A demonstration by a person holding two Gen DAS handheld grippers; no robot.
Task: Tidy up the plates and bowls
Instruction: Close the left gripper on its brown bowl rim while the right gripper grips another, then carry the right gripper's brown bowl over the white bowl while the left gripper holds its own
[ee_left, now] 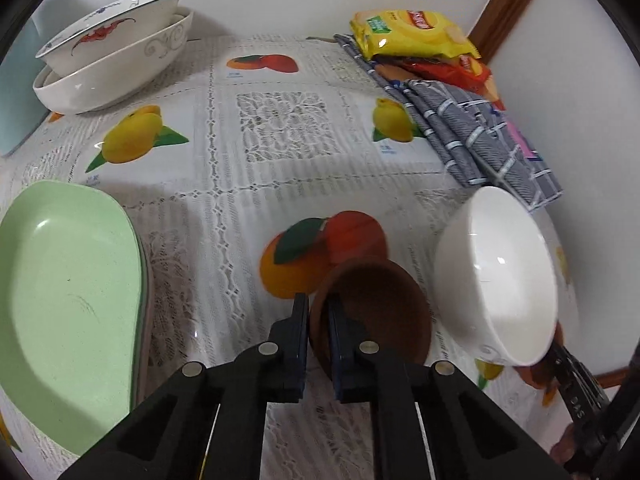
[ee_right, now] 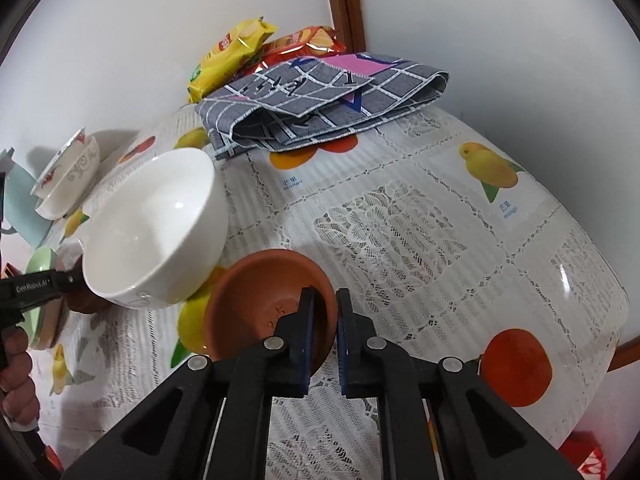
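Two small brown clay saucers and a white bowl stand close together on the fruit-print tablecloth. In the left wrist view my left gripper (ee_left: 317, 312) is shut on the near rim of one brown saucer (ee_left: 380, 304), and the white bowl (ee_left: 496, 280) is just to its right. In the right wrist view my right gripper (ee_right: 324, 300) is shut on the right rim of the other brown saucer (ee_right: 256, 296), with the white bowl (ee_right: 152, 224) to its left. The bowl hides most of each far saucer.
A stack of green plates (ee_left: 68, 300) lies at the left. Two nested patterned bowls (ee_left: 112, 48) sit at the far left by a pale blue board (ee_left: 16, 92). Snack packets (ee_left: 412, 32) and a folded grey checked cloth (ee_left: 472, 136) lie along the right wall. The table edge (ee_right: 600, 320) curves at the right.
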